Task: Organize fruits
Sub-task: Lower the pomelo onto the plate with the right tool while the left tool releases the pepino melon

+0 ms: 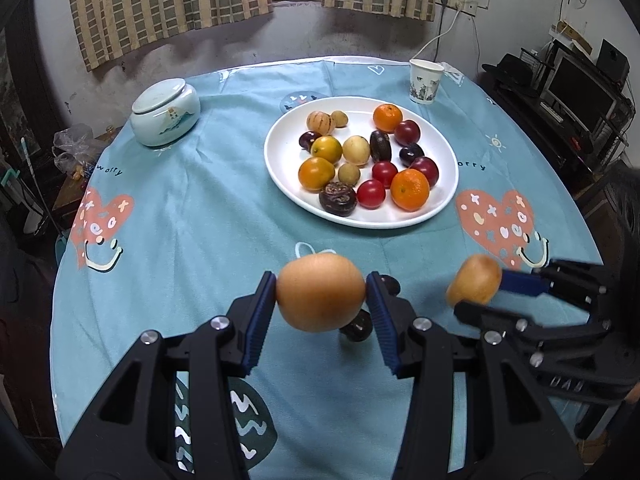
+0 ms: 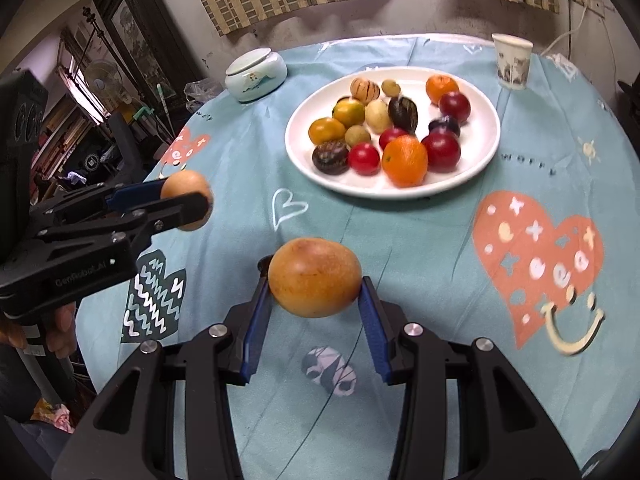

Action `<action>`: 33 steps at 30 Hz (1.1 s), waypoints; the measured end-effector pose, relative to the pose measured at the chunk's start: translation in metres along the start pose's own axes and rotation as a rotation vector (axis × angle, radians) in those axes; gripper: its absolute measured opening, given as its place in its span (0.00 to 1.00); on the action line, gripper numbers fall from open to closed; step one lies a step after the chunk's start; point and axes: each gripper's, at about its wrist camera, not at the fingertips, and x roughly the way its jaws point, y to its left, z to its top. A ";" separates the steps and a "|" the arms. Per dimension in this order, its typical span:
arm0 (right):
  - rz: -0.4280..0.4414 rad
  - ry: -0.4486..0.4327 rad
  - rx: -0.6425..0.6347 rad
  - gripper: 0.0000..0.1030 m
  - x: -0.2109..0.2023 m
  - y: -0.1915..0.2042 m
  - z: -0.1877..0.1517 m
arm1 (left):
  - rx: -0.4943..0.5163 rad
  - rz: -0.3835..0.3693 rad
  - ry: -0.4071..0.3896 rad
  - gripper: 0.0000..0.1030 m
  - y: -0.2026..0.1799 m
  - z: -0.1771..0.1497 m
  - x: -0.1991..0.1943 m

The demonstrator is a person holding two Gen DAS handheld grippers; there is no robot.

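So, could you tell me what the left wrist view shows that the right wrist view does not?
Only the left wrist view shows a dark fruit on the cloth behind the left gripper, and a monitor at the right edge. Only the right wrist view shows a standing fan and a hand holding the left gripper's handle. Both show each gripper, left and right, shut on a tan fruit, plus the white plate, lidded jar and paper cup.
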 end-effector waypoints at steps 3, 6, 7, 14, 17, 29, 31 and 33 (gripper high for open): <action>-0.034 -0.050 -0.029 0.43 -0.006 -0.006 0.028 | -0.008 0.003 -0.020 0.46 0.003 0.004 -0.003; -0.085 -0.084 -0.033 0.43 -0.001 -0.019 0.061 | -0.012 -0.001 -0.036 0.46 0.004 0.009 -0.006; -0.107 -0.083 -0.029 0.43 0.007 -0.026 0.074 | -0.011 -0.002 -0.040 0.46 0.004 0.011 -0.007; -0.235 -0.027 -0.031 0.43 0.060 -0.056 0.118 | -0.054 0.027 -0.041 0.46 0.026 0.015 -0.005; -0.202 -0.017 -0.025 0.43 0.069 -0.064 0.122 | -0.104 0.027 -0.024 0.46 0.050 0.009 -0.003; -0.156 -0.031 -0.086 0.43 0.064 -0.047 0.122 | -0.054 -0.039 0.120 0.50 0.063 -0.069 0.015; -0.140 -0.033 -0.101 0.43 0.057 -0.039 0.117 | -0.056 -0.046 0.128 0.50 0.059 -0.070 0.024; -0.128 -0.037 -0.114 0.43 0.051 -0.031 0.111 | -0.054 -0.047 0.140 0.50 0.056 -0.069 0.036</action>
